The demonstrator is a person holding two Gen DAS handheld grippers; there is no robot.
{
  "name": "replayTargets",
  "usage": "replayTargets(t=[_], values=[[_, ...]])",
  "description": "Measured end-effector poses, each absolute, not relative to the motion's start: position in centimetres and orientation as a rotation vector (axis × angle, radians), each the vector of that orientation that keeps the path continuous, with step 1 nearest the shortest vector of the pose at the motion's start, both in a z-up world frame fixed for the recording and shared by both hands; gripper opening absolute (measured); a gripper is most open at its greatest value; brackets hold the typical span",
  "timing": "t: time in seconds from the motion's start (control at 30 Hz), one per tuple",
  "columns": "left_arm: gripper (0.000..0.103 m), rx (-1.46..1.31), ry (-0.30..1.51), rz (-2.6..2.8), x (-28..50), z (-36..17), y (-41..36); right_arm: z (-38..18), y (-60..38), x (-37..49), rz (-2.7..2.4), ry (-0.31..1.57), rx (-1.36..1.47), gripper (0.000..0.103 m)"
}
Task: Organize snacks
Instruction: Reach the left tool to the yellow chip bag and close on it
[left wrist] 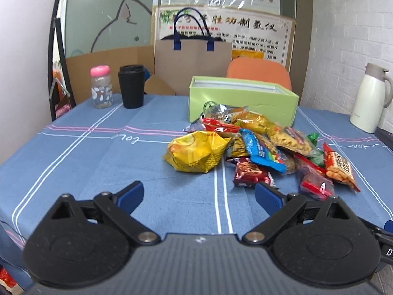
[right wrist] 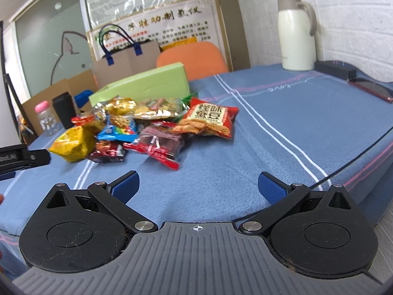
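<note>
A pile of snack packets lies on the blue tablecloth in front of an open light-green box. A crumpled yellow bag lies at the pile's left, and a red peanut packet at its right. My left gripper is open and empty, just short of the pile. In the right wrist view the pile and the green box lie ahead to the left. My right gripper is open and empty above bare cloth, apart from the snacks.
A pink-capped bottle and a black cup stand at the back left. A white thermos stands at the right by the brick wall. A paper bag, cardboard and an orange chair are behind the table.
</note>
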State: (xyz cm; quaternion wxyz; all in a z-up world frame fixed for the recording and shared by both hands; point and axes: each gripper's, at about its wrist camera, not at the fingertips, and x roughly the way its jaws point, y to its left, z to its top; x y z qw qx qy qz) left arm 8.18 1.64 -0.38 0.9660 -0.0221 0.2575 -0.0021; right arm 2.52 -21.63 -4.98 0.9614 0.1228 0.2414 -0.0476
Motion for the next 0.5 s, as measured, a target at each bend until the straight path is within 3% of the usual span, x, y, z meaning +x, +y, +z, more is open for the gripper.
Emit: replayTargets(t=[0.5], values=[[0.096,-0.054,0.648,-0.103,17.4,1.0,4.2,-5.2,-22.0,11.3,-0.026,0.679,0.131,0.093]])
